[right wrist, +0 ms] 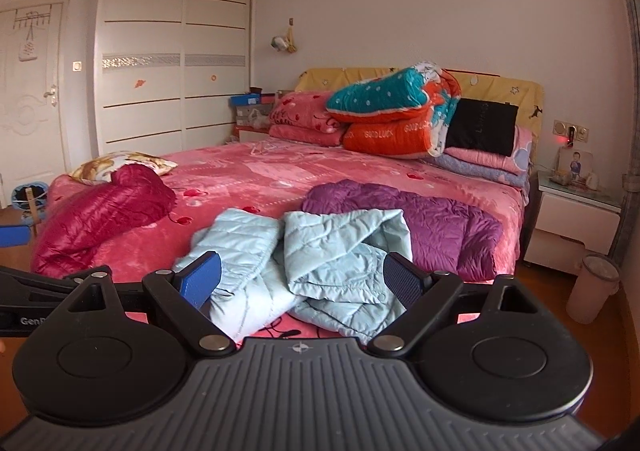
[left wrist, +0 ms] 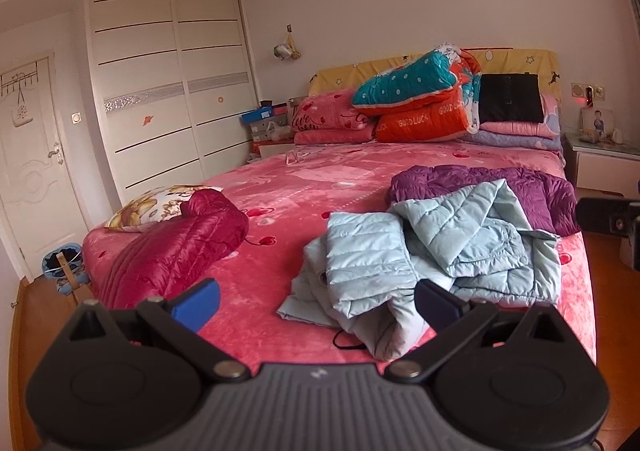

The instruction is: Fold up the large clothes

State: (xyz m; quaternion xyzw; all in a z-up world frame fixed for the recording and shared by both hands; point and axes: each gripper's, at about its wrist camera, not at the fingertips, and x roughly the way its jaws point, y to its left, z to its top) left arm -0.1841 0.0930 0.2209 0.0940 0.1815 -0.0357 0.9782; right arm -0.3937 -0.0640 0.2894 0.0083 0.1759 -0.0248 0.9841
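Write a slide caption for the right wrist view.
Open tongs hover above a crumpled blue jacket on a pink bed.

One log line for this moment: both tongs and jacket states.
left tongs: open, empty | right tongs: open, empty | light blue jacket: crumpled, unfolded on bed | phase: approach

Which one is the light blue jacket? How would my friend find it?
Look at the big pink bed, at the near edge. The light blue jacket lies crumpled there, in front of the purple jacket, with the red jacket off to the left. It is the only pale one, with thin quilted stripes.
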